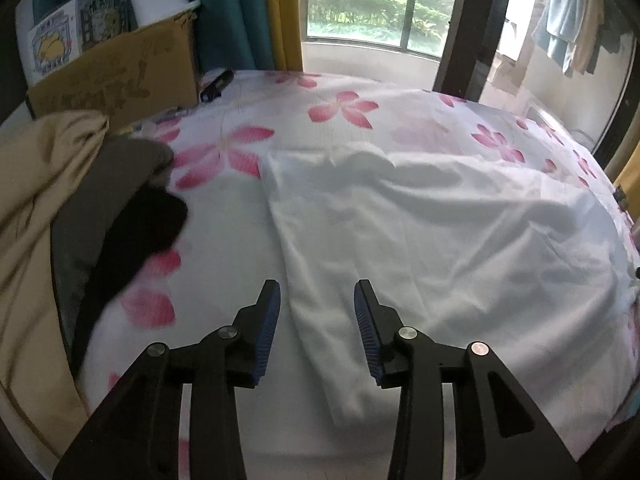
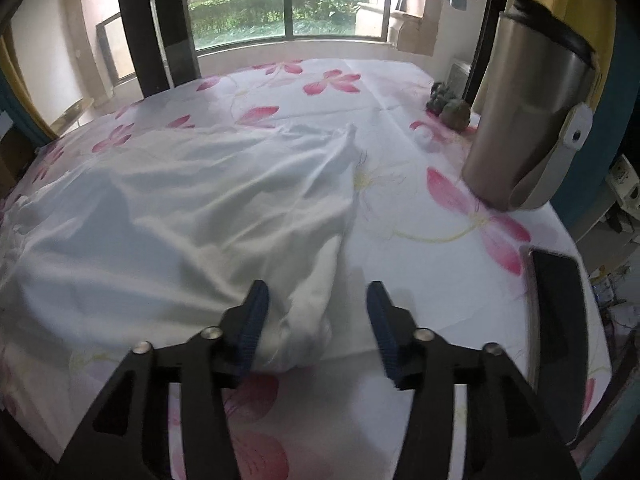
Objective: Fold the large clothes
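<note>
With both jaws apart and nothing held, the left hand-held gripper [image 1: 316, 300] and right hand-held gripper [image 2: 318, 300] are kept over the white garment [image 1: 420, 232] spread mid-frame on the flowered bed [image 1: 224, 152]; a fold step seems released, and fresh edges are probably to be gripped next.

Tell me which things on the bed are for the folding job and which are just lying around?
For the job:
white garment, spread out
left gripper, open
right gripper, open

Just lying about:
cardboard box
pile of beige, grey and black clothes
silver canister
phone
flowered sheet (only the work surface)
</note>
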Demonstrator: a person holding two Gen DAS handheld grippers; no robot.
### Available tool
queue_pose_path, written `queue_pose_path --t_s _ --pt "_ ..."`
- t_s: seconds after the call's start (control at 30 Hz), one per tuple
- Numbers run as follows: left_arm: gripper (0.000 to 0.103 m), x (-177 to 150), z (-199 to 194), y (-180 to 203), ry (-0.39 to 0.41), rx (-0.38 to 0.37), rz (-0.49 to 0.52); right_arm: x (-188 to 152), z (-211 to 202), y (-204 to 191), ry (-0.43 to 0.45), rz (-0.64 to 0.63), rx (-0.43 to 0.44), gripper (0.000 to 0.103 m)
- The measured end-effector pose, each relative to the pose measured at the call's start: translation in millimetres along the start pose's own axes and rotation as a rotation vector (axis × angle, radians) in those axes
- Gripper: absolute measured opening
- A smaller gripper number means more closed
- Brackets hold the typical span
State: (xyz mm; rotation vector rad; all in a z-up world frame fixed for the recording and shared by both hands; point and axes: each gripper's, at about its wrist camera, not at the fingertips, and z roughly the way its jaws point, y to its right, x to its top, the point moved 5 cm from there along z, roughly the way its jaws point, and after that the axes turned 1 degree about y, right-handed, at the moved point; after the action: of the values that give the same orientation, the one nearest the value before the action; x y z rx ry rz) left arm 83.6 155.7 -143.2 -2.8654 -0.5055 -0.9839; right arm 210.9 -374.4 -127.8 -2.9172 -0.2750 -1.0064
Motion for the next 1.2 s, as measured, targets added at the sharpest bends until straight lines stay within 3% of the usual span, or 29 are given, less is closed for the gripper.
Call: queue_pose_path --t_s 0.4,0.9,0.97,1.0,1.1,1.2 --pt "0.041 53 43 -16 0.010 0.038 -0.007 51 27 7 0.022 -0.029 -0.016 0.054" --pt "0.042 80 85 -21 -0.011 0.089 0.033 94 83 21 0.017 0.017 0.047 0.053" --pt "0.033 81 86 -18 -0.003 0.089 0.050 96 89 19 0.011 0.004 0.050 0.020" --pt "0.024 82 86 -16 0.000 0.081 0.057 96 91 19 0.011 -0.009 0.028 0.005" --pt "0.013 83 88 -10 0.014 0.110 0.087 99 93 23 0.024 -0.016 -0.010 0.002" --pt "0.013 85 88 -9 0.015 0.132 0.080 99 93 31 0.034 -0.015 -0.047 0.002"
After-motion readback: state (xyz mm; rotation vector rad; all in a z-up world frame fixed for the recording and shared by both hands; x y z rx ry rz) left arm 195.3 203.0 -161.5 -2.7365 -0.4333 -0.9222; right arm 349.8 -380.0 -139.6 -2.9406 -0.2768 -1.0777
